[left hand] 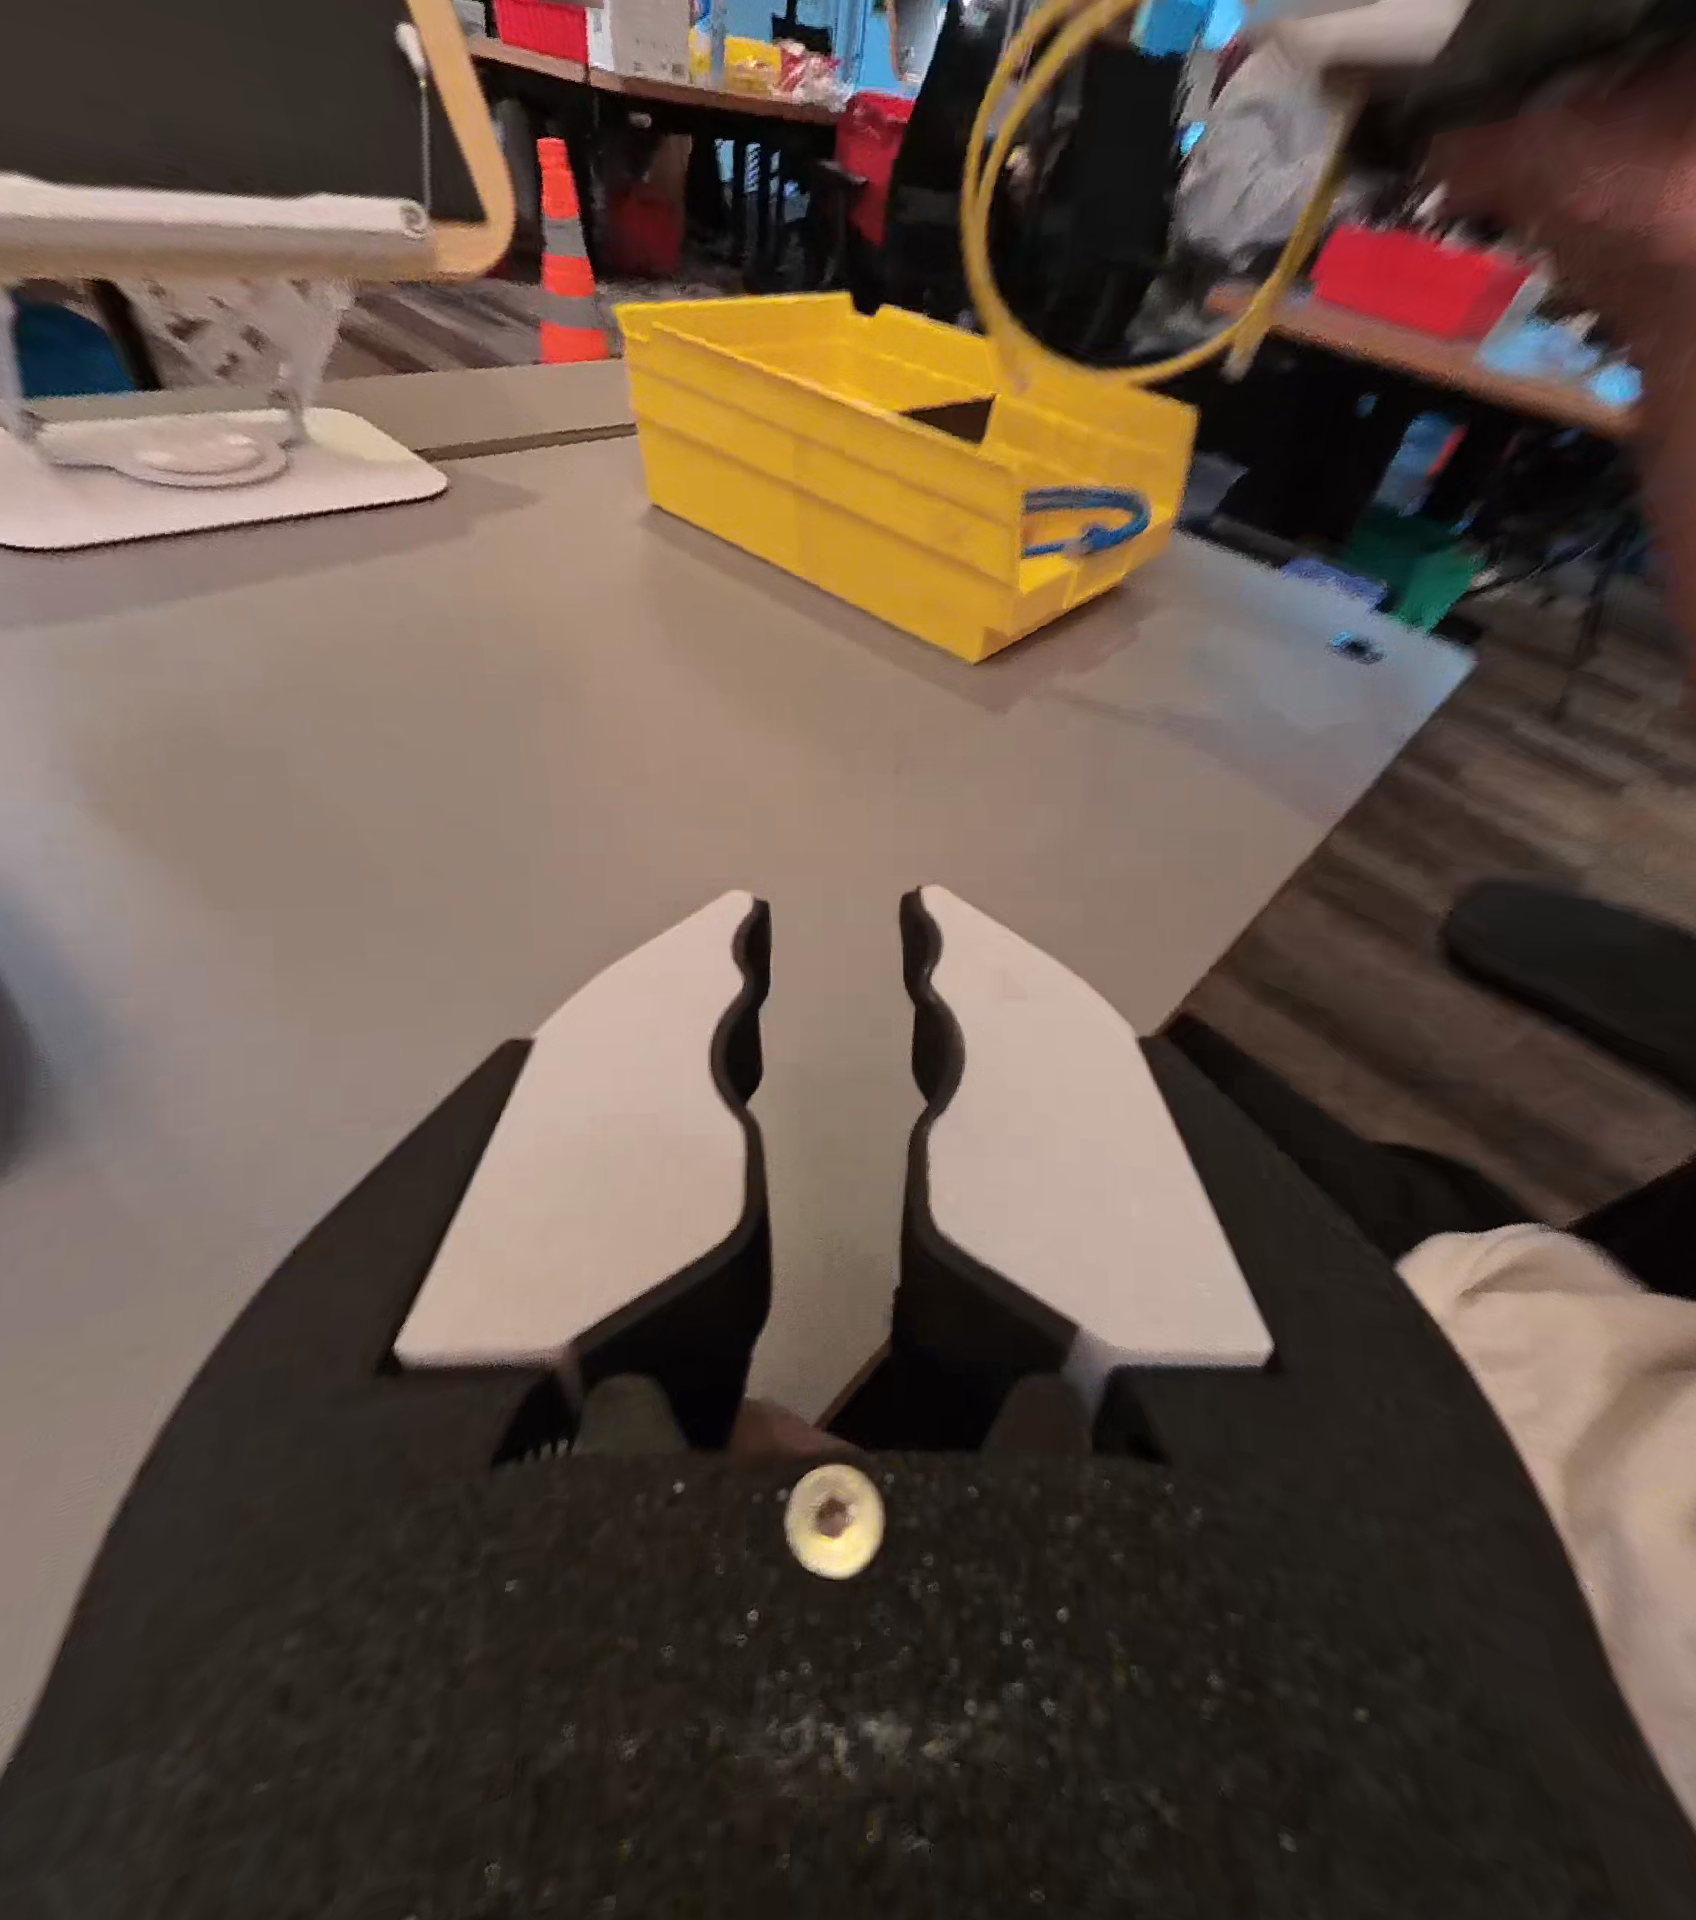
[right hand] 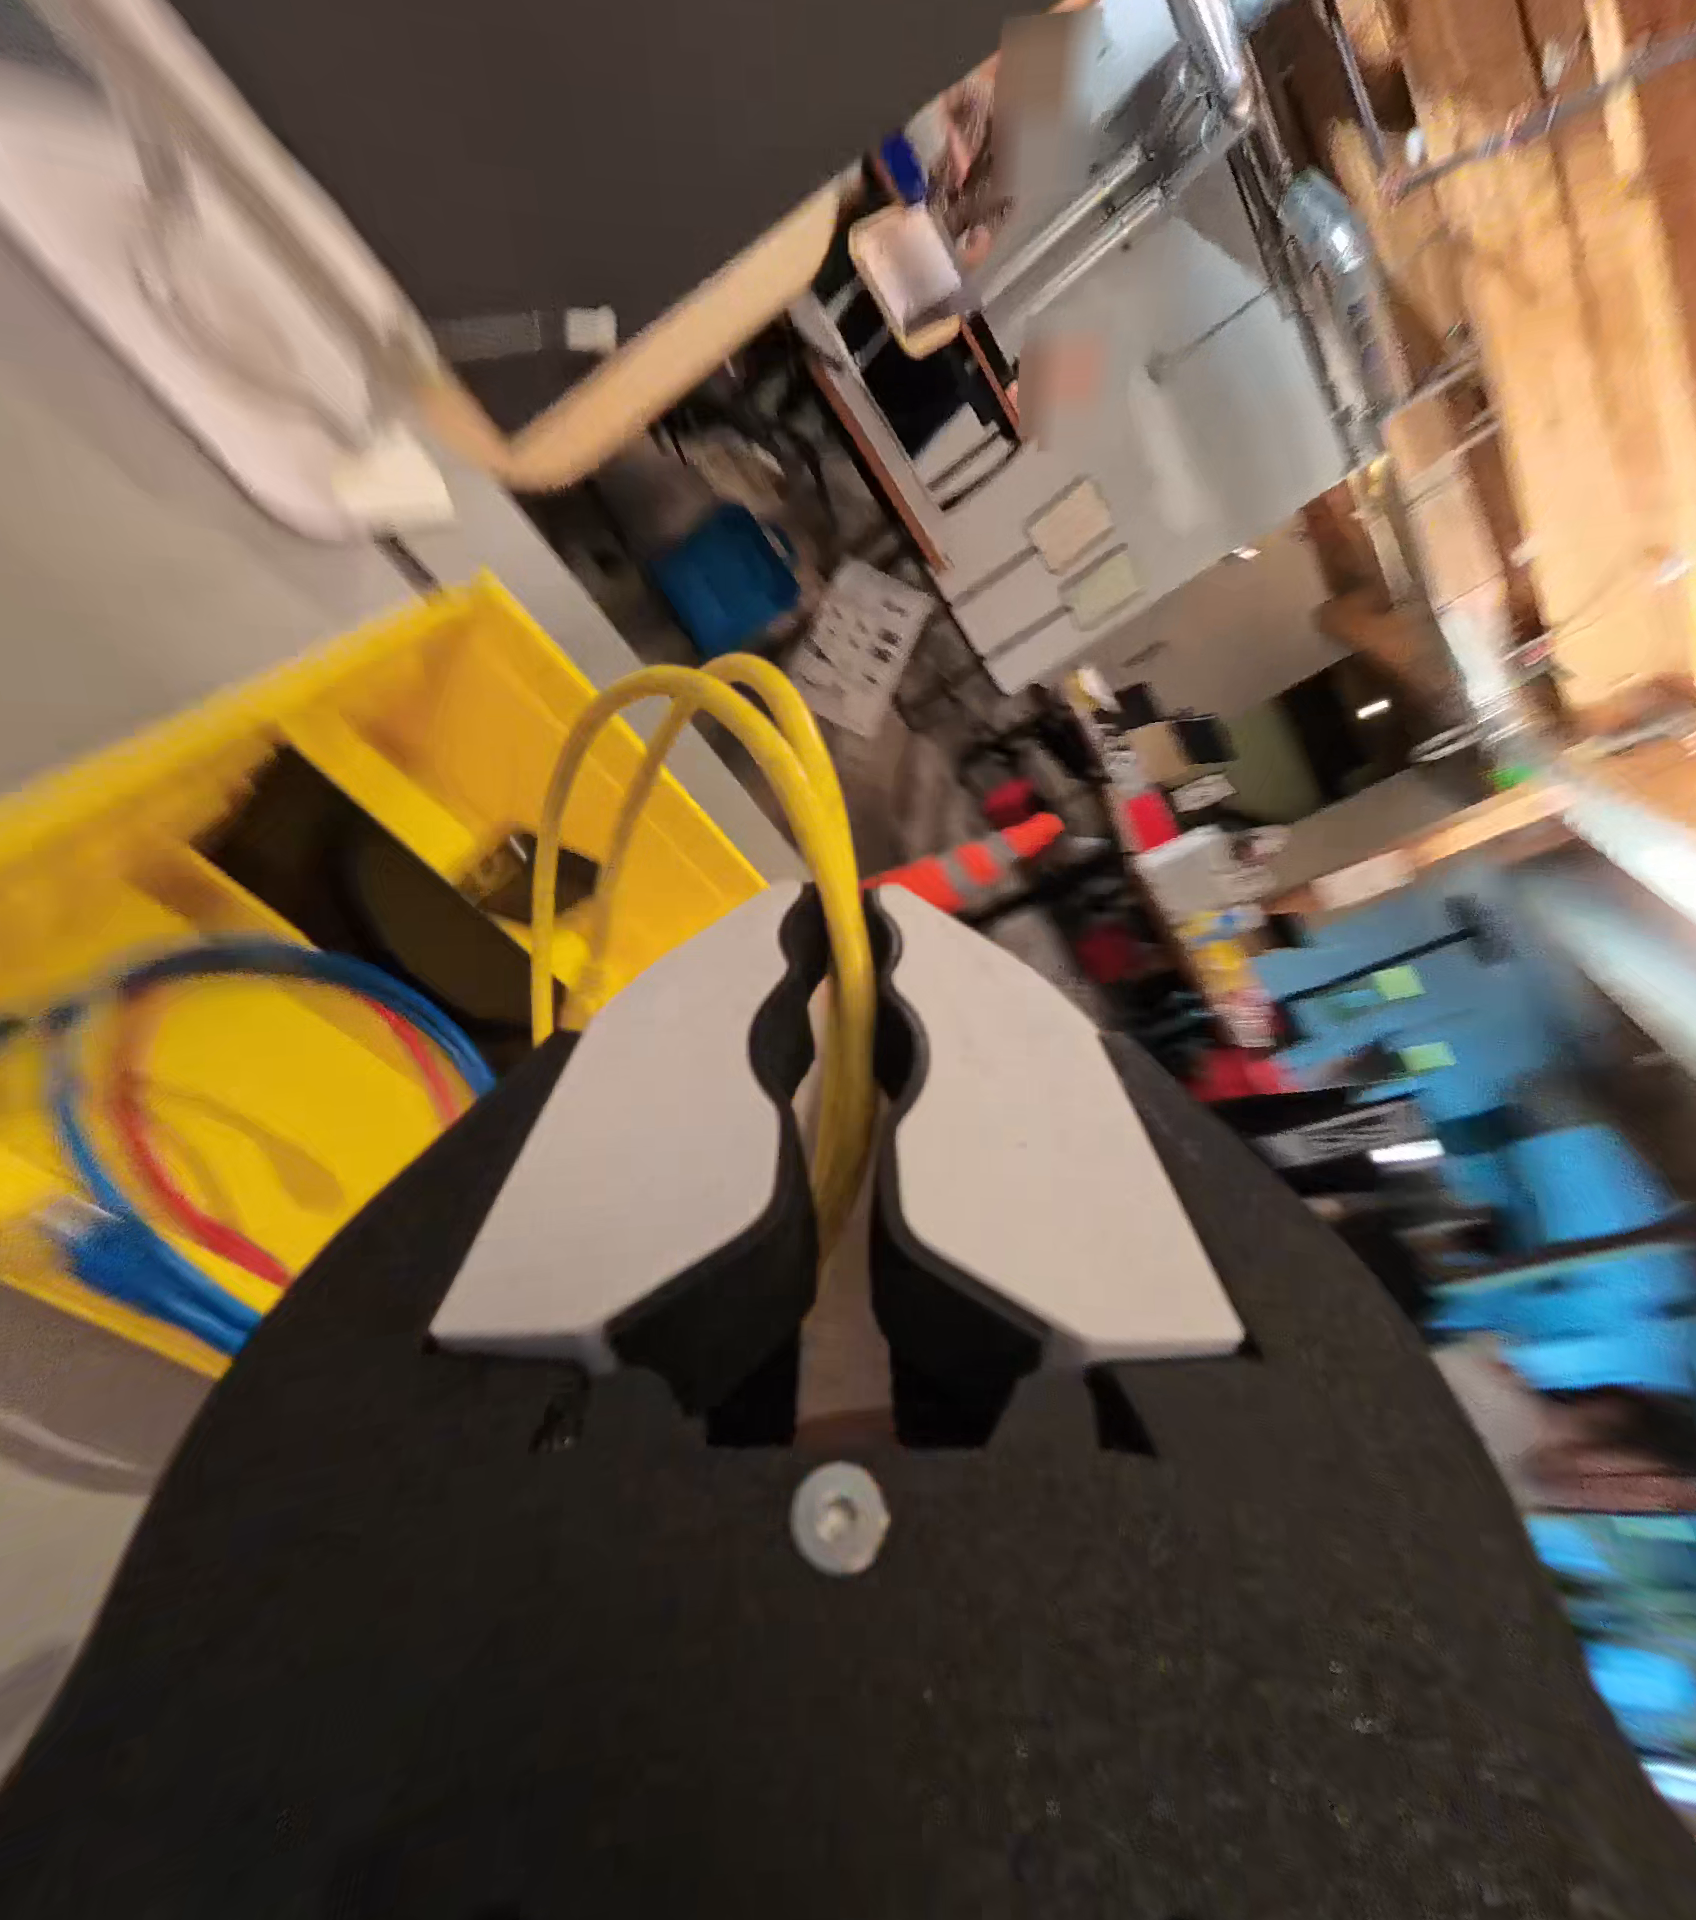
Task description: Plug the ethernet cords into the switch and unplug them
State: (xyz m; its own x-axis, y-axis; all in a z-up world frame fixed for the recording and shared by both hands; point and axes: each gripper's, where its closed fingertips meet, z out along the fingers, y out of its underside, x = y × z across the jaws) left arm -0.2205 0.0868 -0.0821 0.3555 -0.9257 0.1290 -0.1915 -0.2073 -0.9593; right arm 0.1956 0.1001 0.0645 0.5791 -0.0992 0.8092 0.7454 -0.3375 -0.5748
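Note:
My right gripper [right hand: 839, 914] is shut on a looped yellow ethernet cord [right hand: 792, 748] and holds it in the air above a yellow bin [right hand: 13, 862]. The same yellow cord [left hand: 989, 187] hangs over the bin [left hand: 823, 488] in the left wrist view, below the blurred right gripper [left hand: 1363, 62] at the top right. Blue cords [right hand: 137, 1268] and a red cord [right hand: 169, 1184] lie coiled in the bin's near compartment; a blue cord [left hand: 1083, 520] shows at the bin's end. My left gripper [left hand: 836, 914] is open and empty, low over the grey table [left hand: 356, 779]. No switch can be made out.
A white stand [left hand: 179, 457] with a flat base sits at the table's far left. The table's right edge [left hand: 1343, 810] drops to a wood floor. A black chair arm [left hand: 1633, 997] is at the right. An orange cone [left hand: 565, 260] stands beyond the table. One gripper's finger ends stand about 45 cm off the other's.

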